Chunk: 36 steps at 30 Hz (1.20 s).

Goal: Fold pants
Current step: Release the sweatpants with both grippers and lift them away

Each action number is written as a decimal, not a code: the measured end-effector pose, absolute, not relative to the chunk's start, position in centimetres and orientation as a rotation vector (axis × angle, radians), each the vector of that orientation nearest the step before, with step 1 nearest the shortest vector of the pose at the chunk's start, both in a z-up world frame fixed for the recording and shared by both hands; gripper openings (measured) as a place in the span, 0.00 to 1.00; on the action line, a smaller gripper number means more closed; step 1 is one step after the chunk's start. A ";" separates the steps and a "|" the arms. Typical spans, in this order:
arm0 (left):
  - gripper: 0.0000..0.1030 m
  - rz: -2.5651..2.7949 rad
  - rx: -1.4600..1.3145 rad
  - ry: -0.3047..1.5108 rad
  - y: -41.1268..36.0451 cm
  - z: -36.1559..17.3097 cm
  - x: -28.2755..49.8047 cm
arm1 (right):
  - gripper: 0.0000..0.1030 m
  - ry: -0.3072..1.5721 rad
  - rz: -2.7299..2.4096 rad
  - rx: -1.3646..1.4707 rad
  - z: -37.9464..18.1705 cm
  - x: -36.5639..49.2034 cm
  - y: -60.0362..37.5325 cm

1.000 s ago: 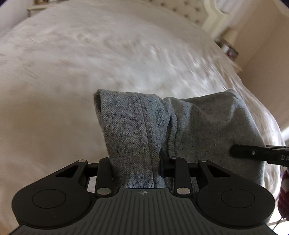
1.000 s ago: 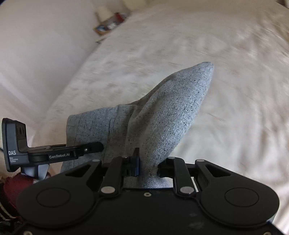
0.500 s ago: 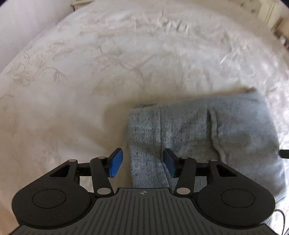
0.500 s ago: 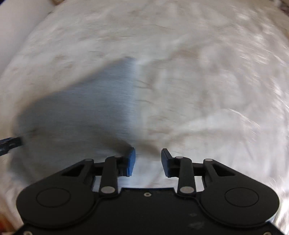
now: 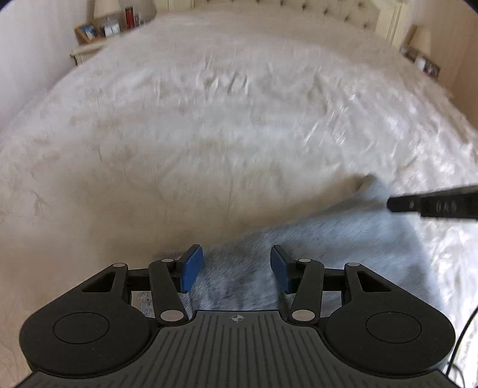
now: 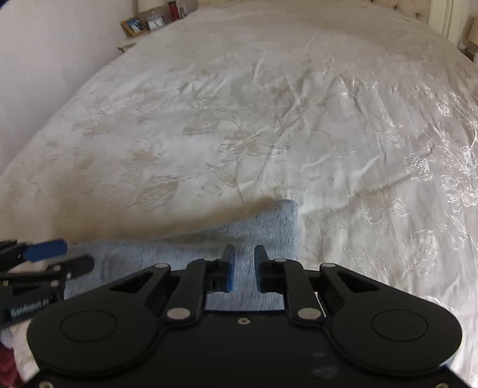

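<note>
The grey pants lie folded flat on the white bedspread, blurred by motion. My left gripper hovers over their near left part. It is open, its blue pads well apart, and nothing is pinched between them. In the right wrist view the pants end in a corner just ahead. My right gripper is low over that end, its jaws closing to a narrow gap. Fabric shows behind the gap, but the pads are not pressing on it. The left gripper shows at the left edge.
A nightstand with photo frames and a red jar stands at the far left, beside the tufted headboard. Another nightstand stands at the far right. Wide stretches of bedspread lie beyond the pants. A dark red cloth shows at the bottom left.
A second ago both grippers were shut on the raised pants. They let go, and the pants now lie flat. Both grippers drew back towards the near edge, and the right jaws narrowed again.
</note>
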<state>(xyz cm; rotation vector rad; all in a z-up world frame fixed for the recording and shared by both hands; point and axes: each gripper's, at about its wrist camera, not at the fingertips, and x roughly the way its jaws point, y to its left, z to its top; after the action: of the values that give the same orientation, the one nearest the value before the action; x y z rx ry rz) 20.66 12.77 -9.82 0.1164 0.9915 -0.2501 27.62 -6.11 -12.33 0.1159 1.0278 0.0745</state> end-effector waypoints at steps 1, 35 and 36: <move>0.47 -0.259 0.129 1.001 13.5 -10.3 20.4 | 0.15 1.053 0.069 0.108 -12.8 27.8 -6.4; 0.68 -0.206 -0.052 0.943 17.5 -4.0 6.2 | 0.74 0.939 0.157 0.164 -6.3 3.9 -9.5; 0.68 -0.191 -0.065 0.914 17.2 -3.1 5.8 | 0.84 0.910 0.166 0.169 -5.4 3.5 -9.7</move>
<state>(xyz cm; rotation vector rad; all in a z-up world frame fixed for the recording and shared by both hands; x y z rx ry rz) 5.78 17.23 -3.06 -0.0654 0.9137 -0.1910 3.49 -9.75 -5.39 0.1688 0.9097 0.1660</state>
